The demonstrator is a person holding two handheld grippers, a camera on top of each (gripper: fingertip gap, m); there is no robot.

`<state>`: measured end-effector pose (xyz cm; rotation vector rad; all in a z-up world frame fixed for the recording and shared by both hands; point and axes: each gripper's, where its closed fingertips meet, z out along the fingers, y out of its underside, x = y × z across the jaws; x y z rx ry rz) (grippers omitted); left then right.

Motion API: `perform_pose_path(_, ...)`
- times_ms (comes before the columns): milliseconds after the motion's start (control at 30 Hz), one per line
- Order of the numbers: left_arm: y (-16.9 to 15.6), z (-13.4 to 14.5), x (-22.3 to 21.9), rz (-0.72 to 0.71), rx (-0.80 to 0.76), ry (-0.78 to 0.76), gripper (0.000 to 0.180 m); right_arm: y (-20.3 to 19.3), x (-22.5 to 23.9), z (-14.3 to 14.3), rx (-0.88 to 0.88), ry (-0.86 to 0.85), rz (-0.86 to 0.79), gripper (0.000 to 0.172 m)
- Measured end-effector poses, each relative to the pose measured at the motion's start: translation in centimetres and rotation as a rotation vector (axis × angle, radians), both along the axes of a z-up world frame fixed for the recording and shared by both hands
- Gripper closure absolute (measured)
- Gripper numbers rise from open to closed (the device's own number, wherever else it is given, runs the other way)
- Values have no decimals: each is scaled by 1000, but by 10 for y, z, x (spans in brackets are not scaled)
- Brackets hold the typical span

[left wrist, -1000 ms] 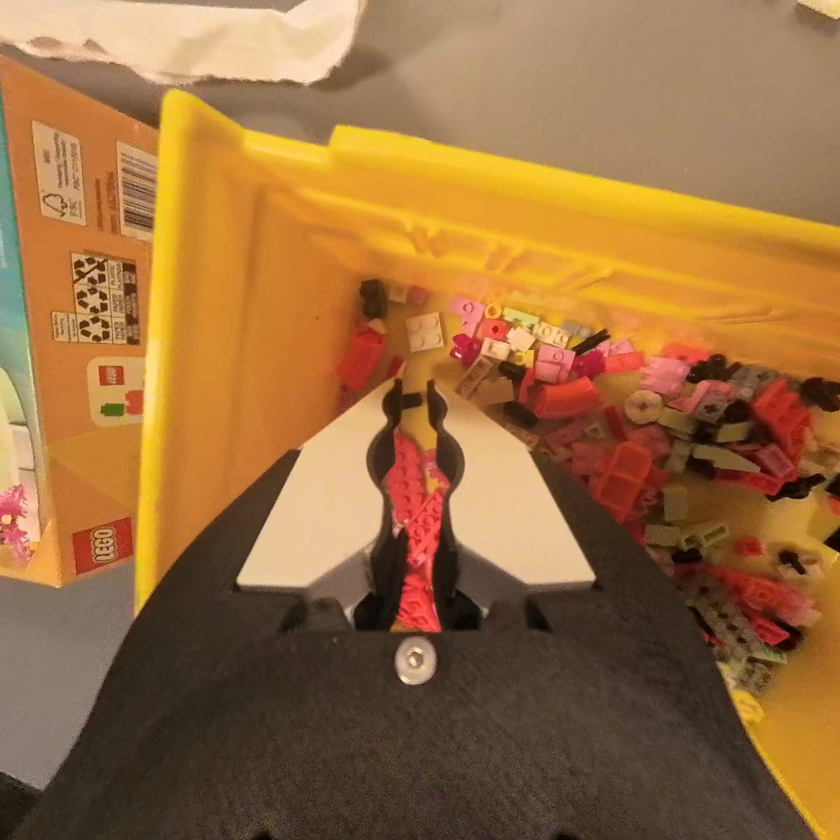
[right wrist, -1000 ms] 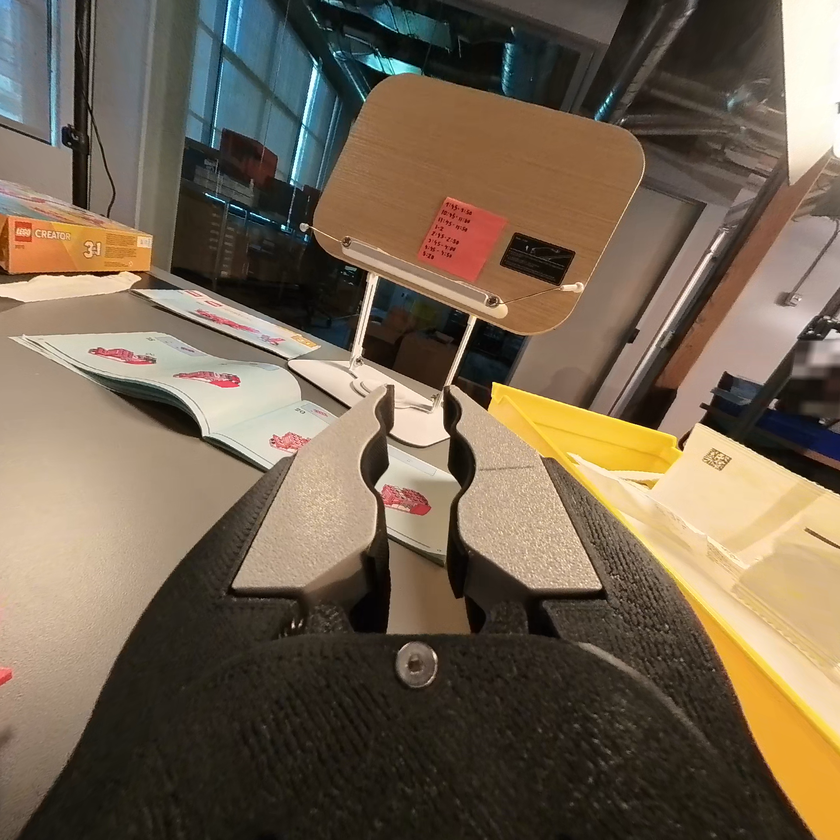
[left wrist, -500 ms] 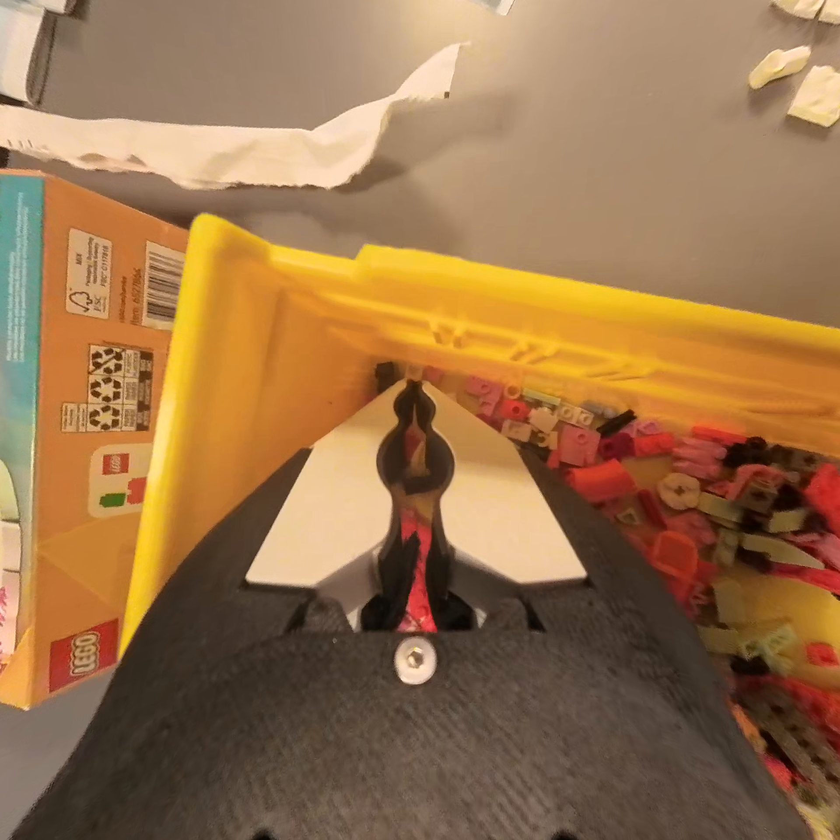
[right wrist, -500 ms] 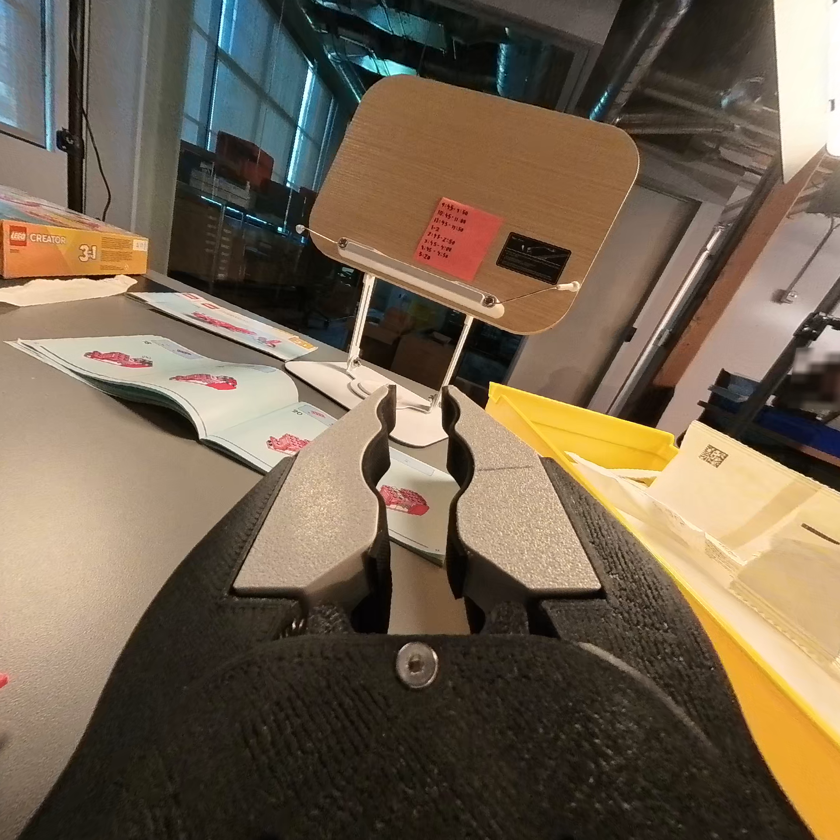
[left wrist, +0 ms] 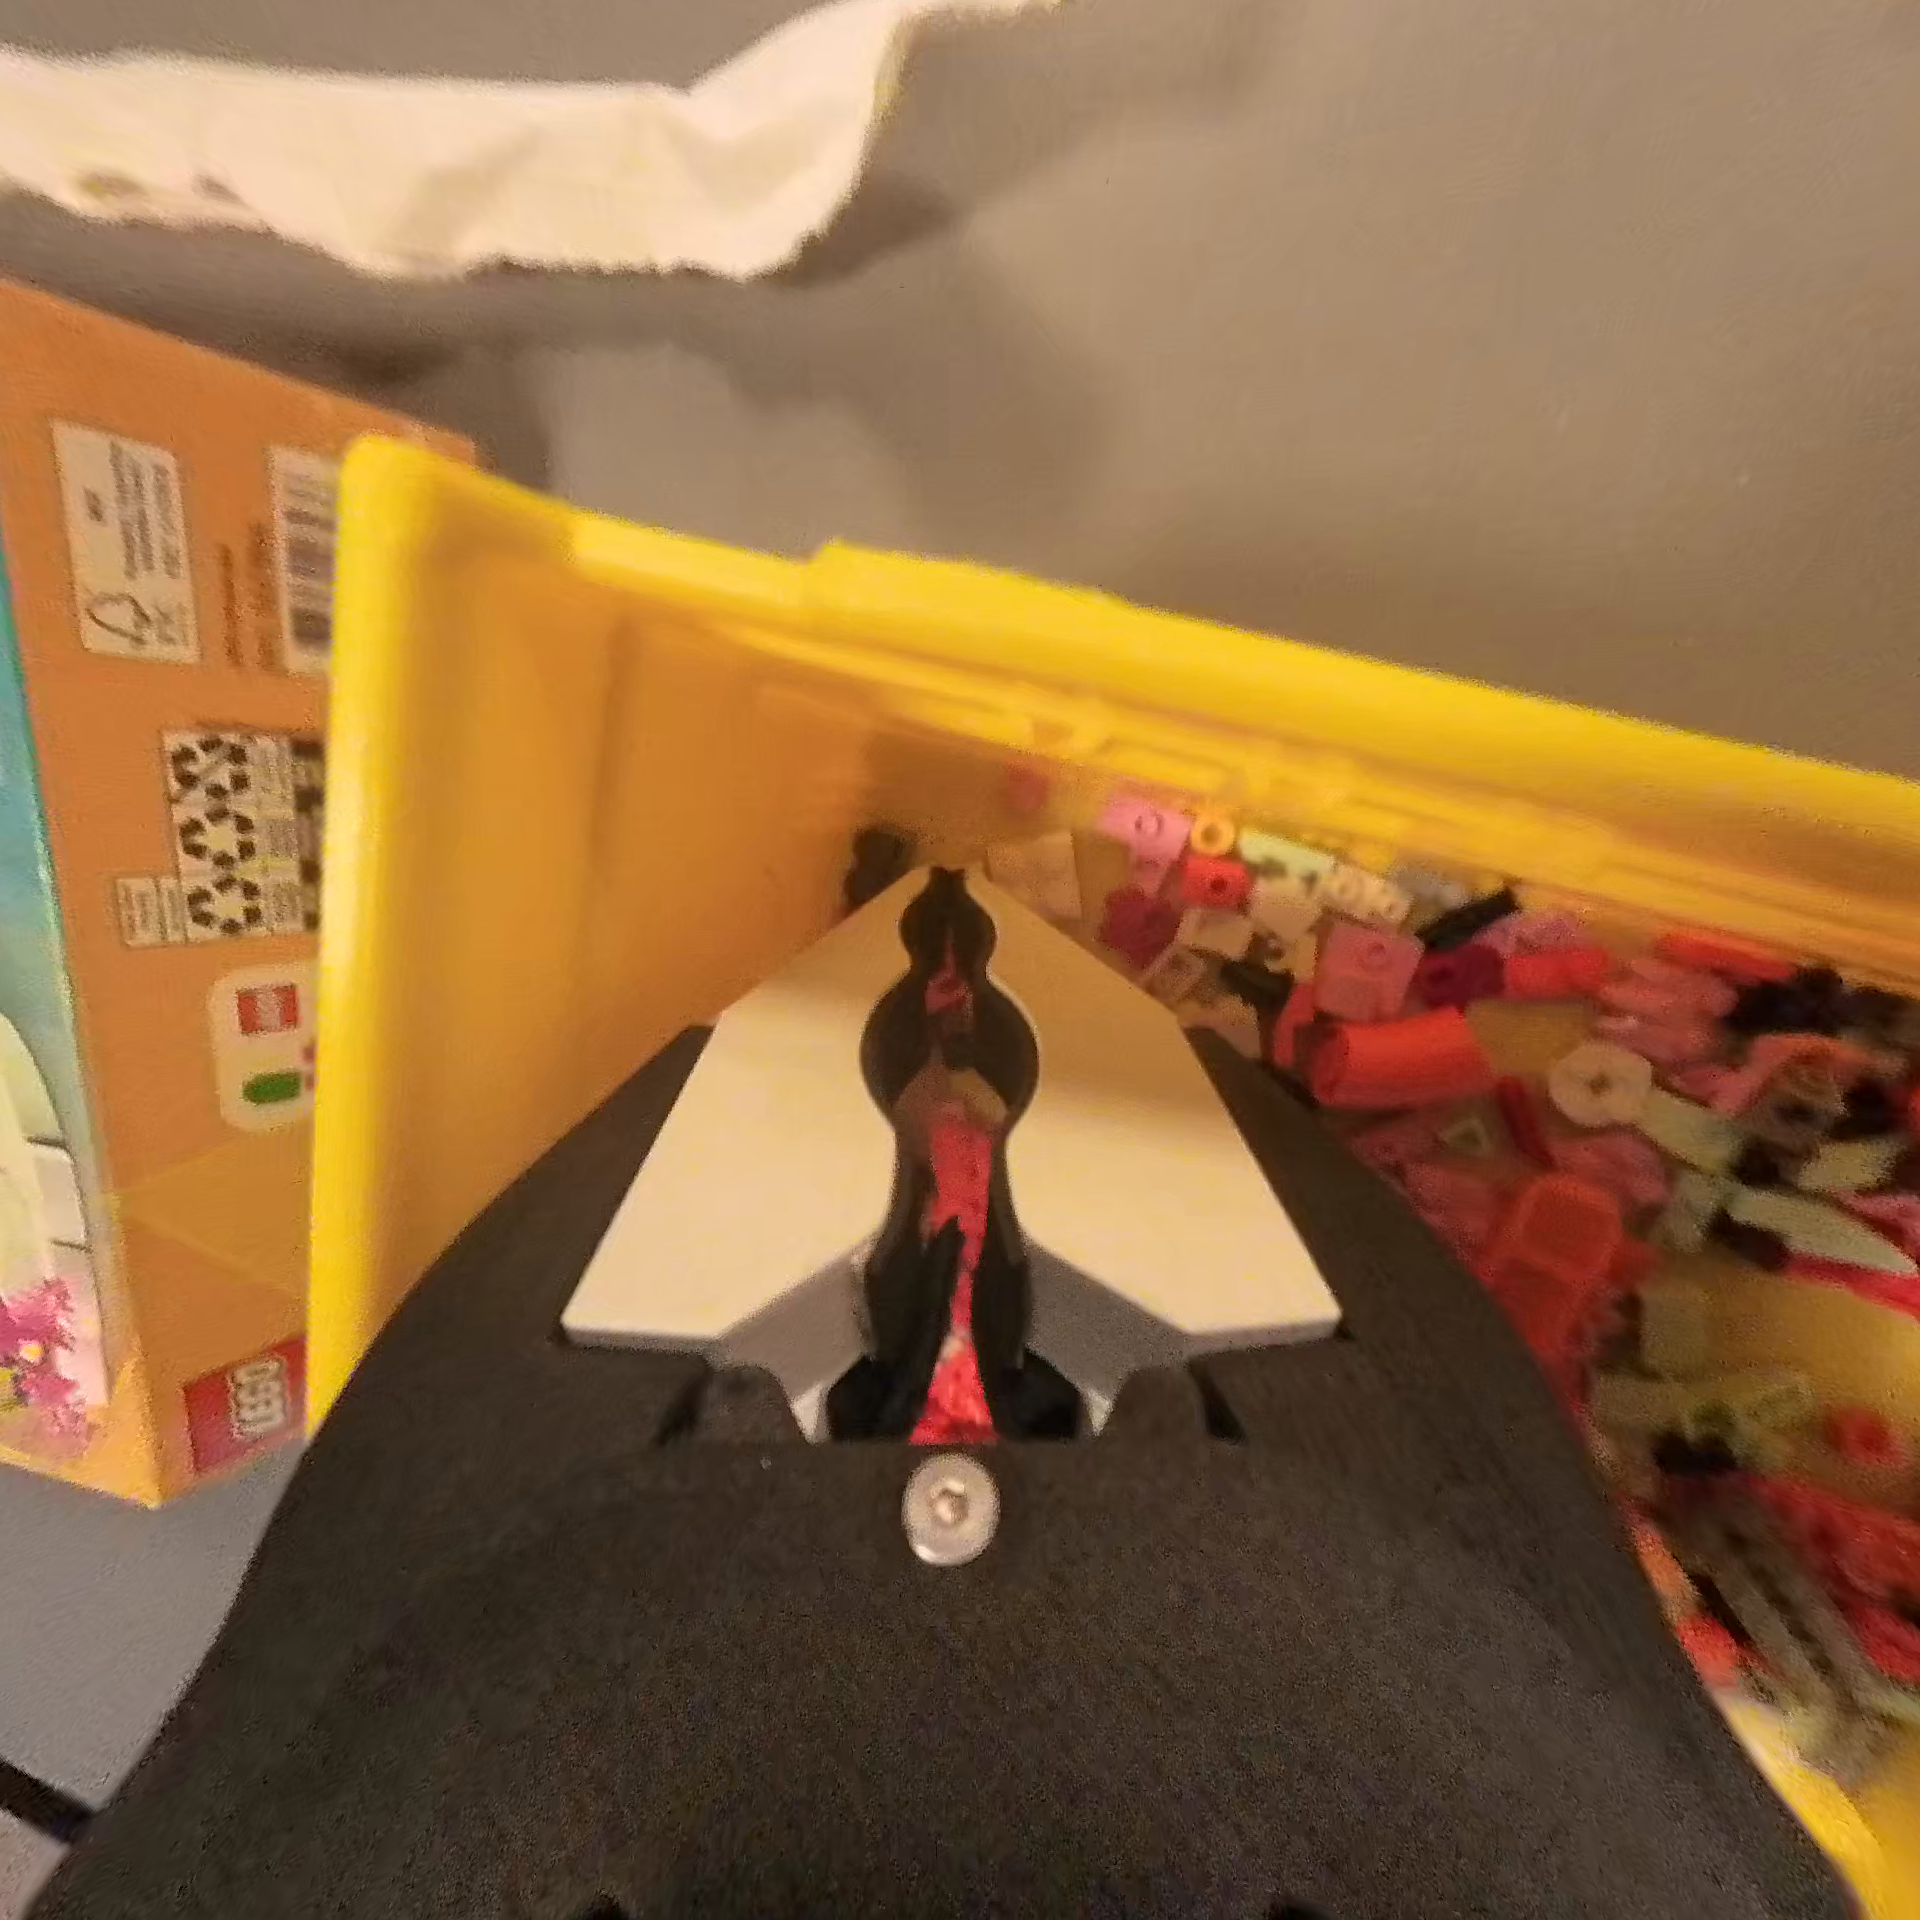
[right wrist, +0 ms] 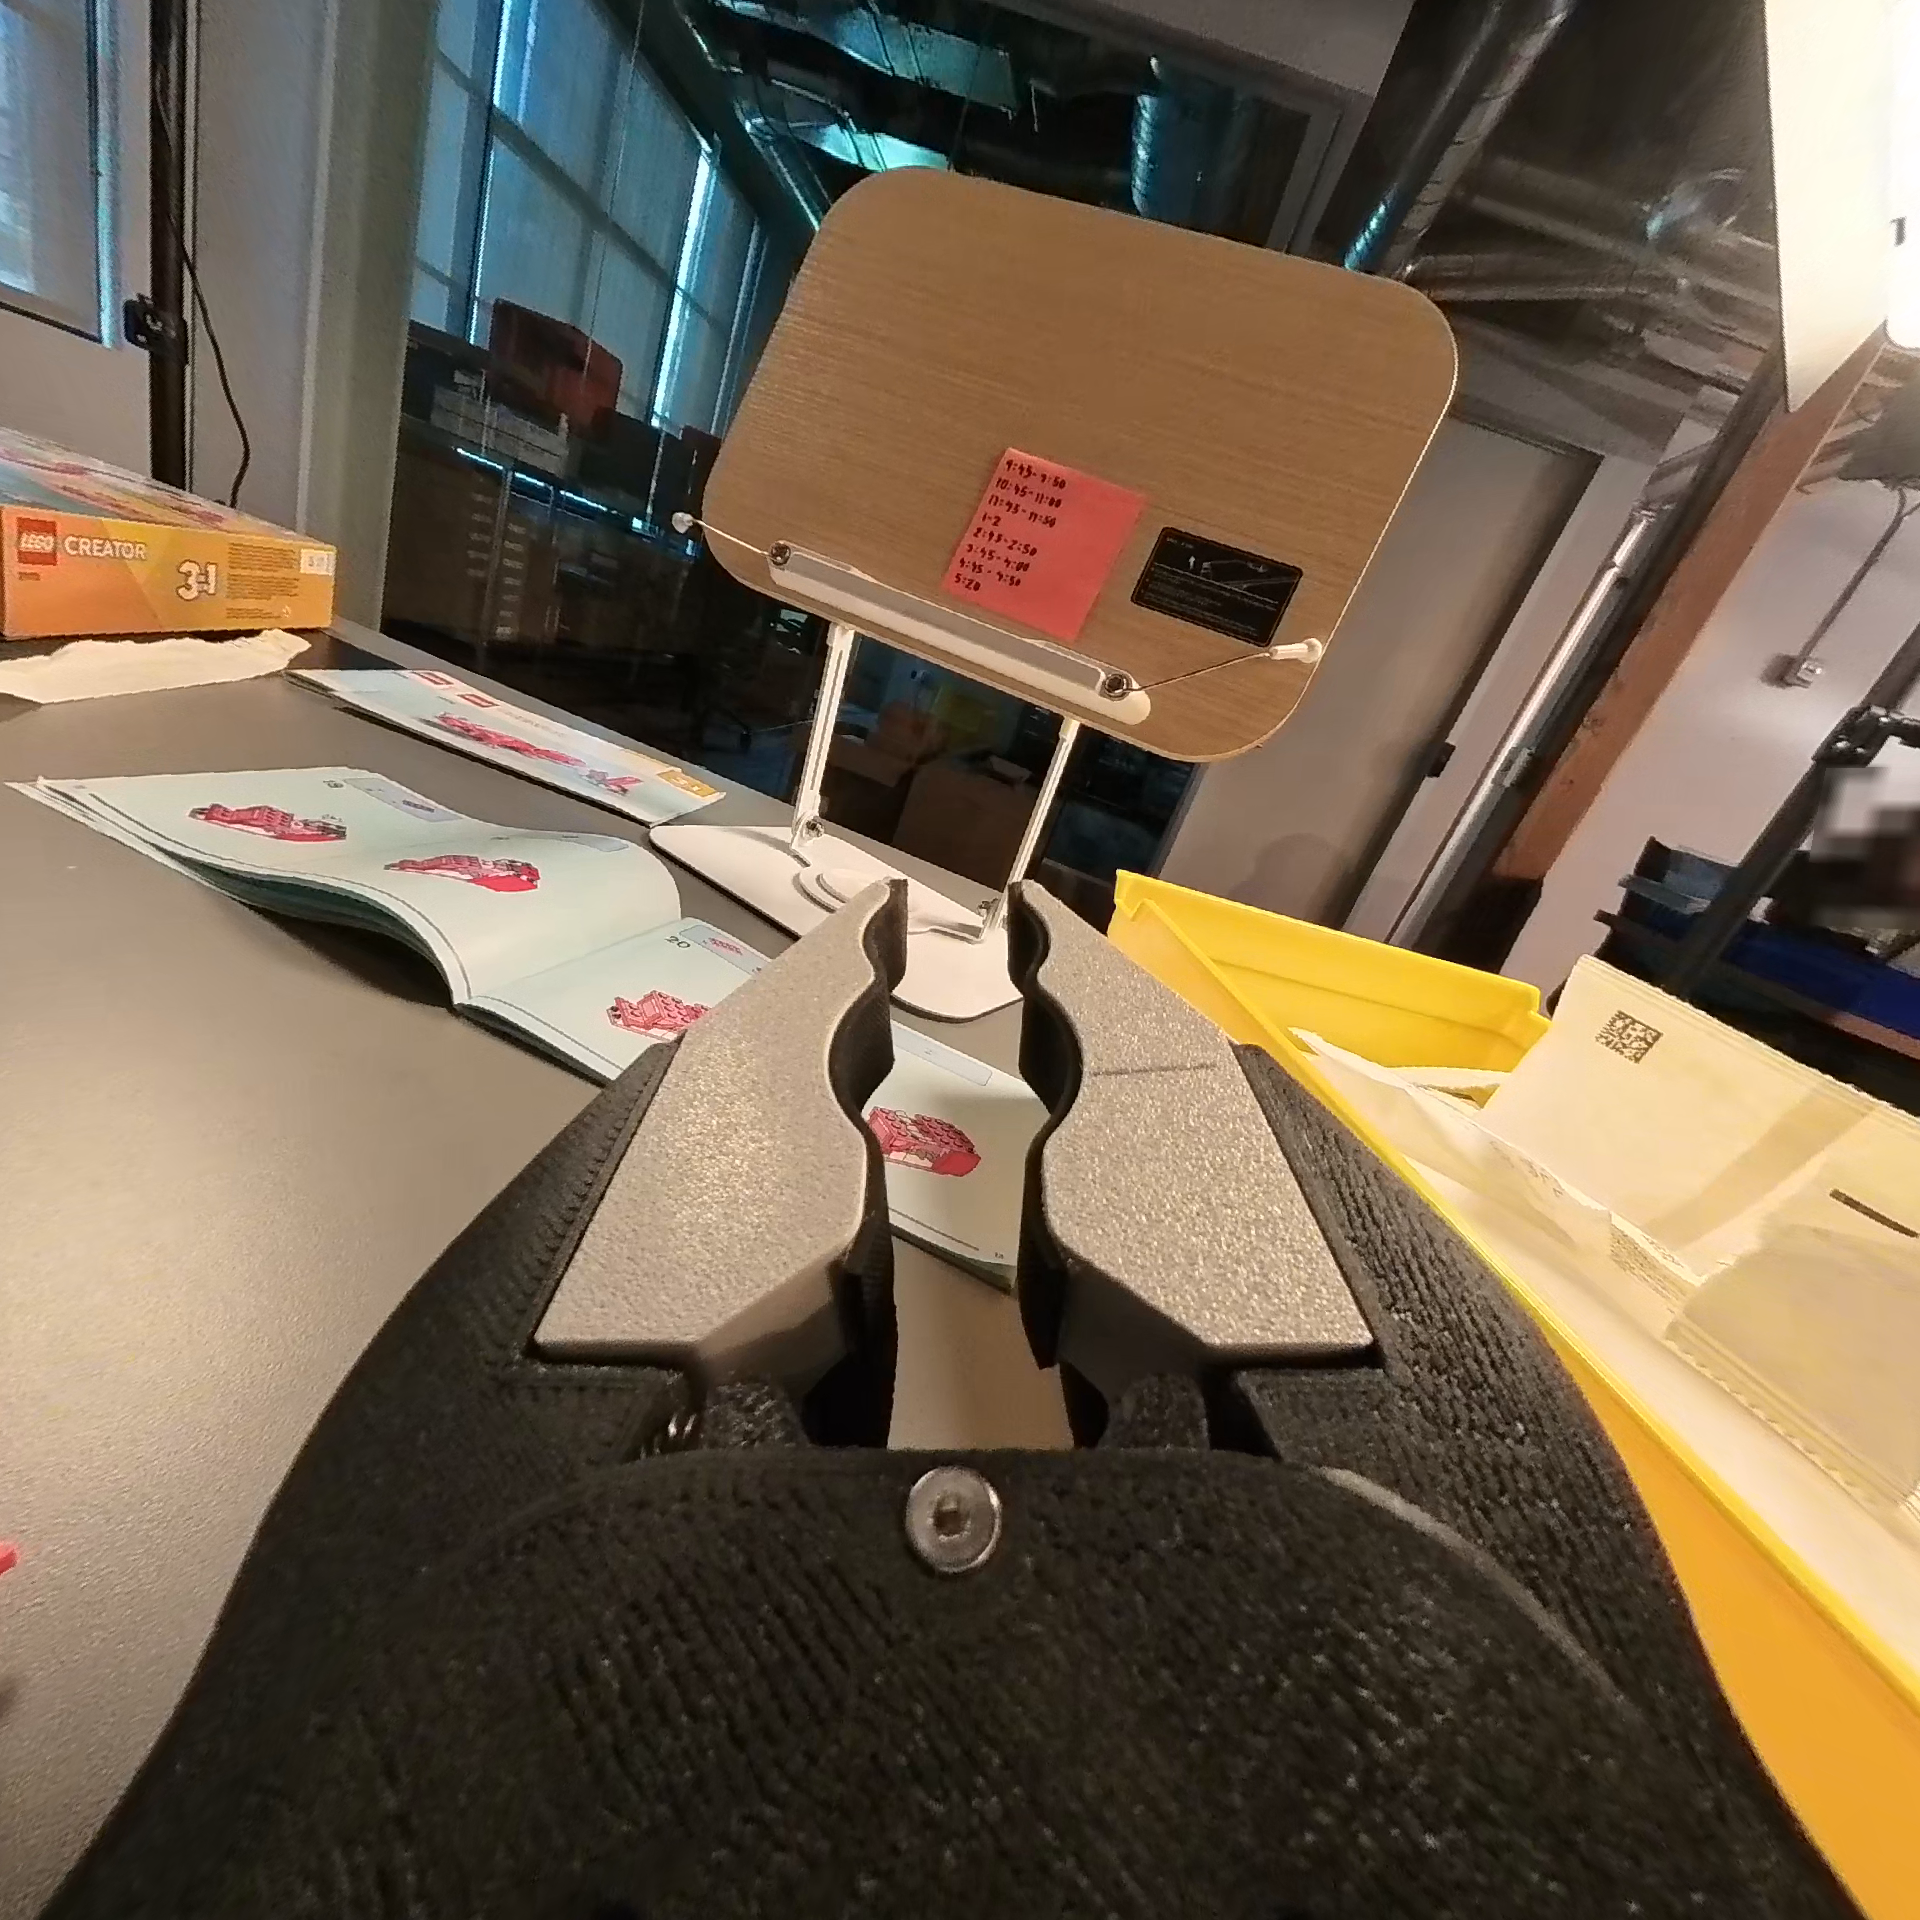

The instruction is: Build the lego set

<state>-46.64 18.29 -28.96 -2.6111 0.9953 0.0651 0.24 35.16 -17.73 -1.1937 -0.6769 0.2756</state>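
the left gripper [left wrist: 943, 878] hangs over the near-left corner of a yellow bin [left wrist: 1143, 644], its pale fingers [left wrist: 748, 1164] brought together so the tips meet at the point; whether anything small is pinched right at the tips cannot be told through the blur. through the wavy slot behind the tips, red and pink pieces of the pile below show. the bin holds a heap of small toy bricks [left wrist: 1558, 1091] in red, pink, black, pale green and white, spread from about 1 o'clock to 4 o'clock of the fingertips. a black piece [left wrist: 871, 862] lies in the bin's corner just at 10 o'clock of the tips. outside the bin, at 9 o'clock, an orange cardboard box [left wrist: 156, 935] stands against the bin's wall, and at 11 o'clock a torn strip of white paper [left wrist: 468, 177] lies on the grey table [left wrist: 1351, 312]

the right gripper [right wrist: 954, 914] is held low over the dark table [right wrist: 208, 1143], its grey fingers [right wrist: 727, 1164] apart with nothing between them. an open instruction booklet [right wrist: 436, 894] lies from 9 o'clock to just under the fingers. at 12 o'clock, past the tips, a wooden book stand [right wrist: 1091, 436] rises on a white base [right wrist: 790, 883], with a red sticky note [right wrist: 1039, 540] on its board. at 3 o'clock a second yellow bin [right wrist: 1330, 966] holds pale paper bags [right wrist: 1662, 1143]. a closed booklet [right wrist: 499, 727] and an orange box [right wrist: 156, 571] sit at 10 o'clock, far off
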Motion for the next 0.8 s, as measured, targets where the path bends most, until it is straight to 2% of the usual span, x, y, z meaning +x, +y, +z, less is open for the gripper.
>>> perform_pose_path(100, -7, 2, -9, 24, -42, 1, 180, 0, 1, 1, 0, 5, 0, 154)
perform_pose_path(300, -7, 2, -5, 149, -43, -179, 180, 0, 1, 1, -1, 8, 1, 155)
perform_pose_path(533, -8, 1, -6, 195, -47, -203, 162, 0, 1, 0, -4, 5, 0, 155)
perform_pose_path(800, -4, 14, 4, 198, -53, -294, 169, 0, 1, 0, -7, 6, 2, 155)
